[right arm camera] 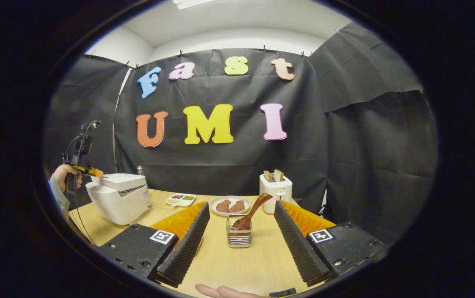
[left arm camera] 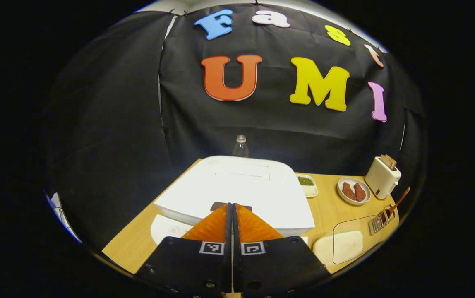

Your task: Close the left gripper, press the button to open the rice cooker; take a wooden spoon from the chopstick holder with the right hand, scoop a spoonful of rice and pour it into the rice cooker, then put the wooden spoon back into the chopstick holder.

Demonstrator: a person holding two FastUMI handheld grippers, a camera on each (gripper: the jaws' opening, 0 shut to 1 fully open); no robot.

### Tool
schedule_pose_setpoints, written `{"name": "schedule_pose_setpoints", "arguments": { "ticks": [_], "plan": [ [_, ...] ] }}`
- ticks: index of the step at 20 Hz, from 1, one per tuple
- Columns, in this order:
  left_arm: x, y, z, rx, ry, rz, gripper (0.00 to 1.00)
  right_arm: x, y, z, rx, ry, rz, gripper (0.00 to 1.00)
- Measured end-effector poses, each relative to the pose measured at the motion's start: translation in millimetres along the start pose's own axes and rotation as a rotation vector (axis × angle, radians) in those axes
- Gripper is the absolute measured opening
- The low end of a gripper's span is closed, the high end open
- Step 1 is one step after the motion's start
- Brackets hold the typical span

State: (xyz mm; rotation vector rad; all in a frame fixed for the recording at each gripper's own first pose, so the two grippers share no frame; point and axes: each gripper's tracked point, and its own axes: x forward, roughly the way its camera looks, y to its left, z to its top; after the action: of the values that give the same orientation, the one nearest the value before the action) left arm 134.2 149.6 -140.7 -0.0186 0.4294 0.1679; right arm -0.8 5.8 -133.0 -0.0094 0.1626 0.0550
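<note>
The wooden spoon (right arm camera: pixel 250 214) stands in the chopstick holder (right arm camera: pixel 238 237), bowl down inside the wire basket, its long axis tilted so the handle climbs up and to the right toward the toaster (right arm camera: pixel 277 191). In the right gripper view it sits between the two fingers of the right gripper (right arm camera: pixel 239 236), which are spread wide apart and touch nothing; the holder stands ahead of them on the wooden table (right arm camera: pixel 229 265), apart from both fingers. Beyond the holder lie a plate (right arm camera: pixel 229 205) with two brown pieces and a small divided dish (right arm camera: pixel 181 200). Far to the left in that same view a hand (right arm camera: pixel 66 174) holds the left gripper (left arm camera: pixel 232 213) over the lid of the white rice cooker (right arm camera: pixel 117 196). In the left gripper view that gripper's fingers are pressed together, tips meeting just at a dark patch near the front edge of the cooker lid (left arm camera: pixel 237 186), which is down; whether the tips touch the patch I cannot tell. A clear bottle (left arm camera: pixel 241 146) stands behind the cooker. To the right of these closed fingers lies a clear container of white rice (left arm camera: pixel 341 245), and farther right the holder with the spoon handle slanting up and to the right. Square black-and-white marker tags sit on both grippers' bodies; I can make out no brand or readable label on the cooker or toaster.
</note>
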Motion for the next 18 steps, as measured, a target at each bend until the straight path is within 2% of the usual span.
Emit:
{"name": "schedule_pose_setpoints", "arguments": {
  "ticks": [2, 3, 4, 5, 6, 7, 8, 9, 16, 18],
  "plan": [
    [-21, 1, 4, -0.029, -0.008, 0.002, 0.03, -6, -5, 0, 0.003, -0.003, -0.008, 1.00],
    [-31, 3, 5, -0.047, -0.022, 0.015, 0.22, -9, -7, 0, 0.007, -0.005, -0.011, 1.00],
    [-41, 2, 7, -0.060, -0.046, 0.007, 0.30, -13, -9, -1, 0.010, -0.005, -0.012, 1.00],
    [-50, -2, 10, -0.066, -0.067, -0.010, 0.44, -15, -10, -1, 0.014, -0.005, -0.011, 1.00],
    [-58, -8, 9, -0.072, -0.079, -0.034, 0.52, -17, -12, -1, 0.014, -0.005, -0.013, 1.00],
    [-66, -8, 8, -0.074, -0.092, -0.038, 0.82, -20, -14, -2, 0.014, -0.006, -0.017, 1.00],
    [-73, -5, 8, -0.069, -0.108, -0.029, 0.71, -21, -17, -3, 0.014, -0.006, -0.021, 1.00],
    [-80, -3, 9, -0.061, -0.127, -0.021, 0.91, -23, -19, -4, 0.015, -0.004, -0.024, 1.00],
    [-121, -19, -2, 0.028, -0.217, -0.034, 0.94, -4, -32, -21, 0.070, 0.022, -0.030, 1.00],
    [-133, -32, -8, 0.040, -0.238, -0.066, 0.94, 11, -36, -29, 0.087, 0.032, -0.034, 1.00]
  ]
}}
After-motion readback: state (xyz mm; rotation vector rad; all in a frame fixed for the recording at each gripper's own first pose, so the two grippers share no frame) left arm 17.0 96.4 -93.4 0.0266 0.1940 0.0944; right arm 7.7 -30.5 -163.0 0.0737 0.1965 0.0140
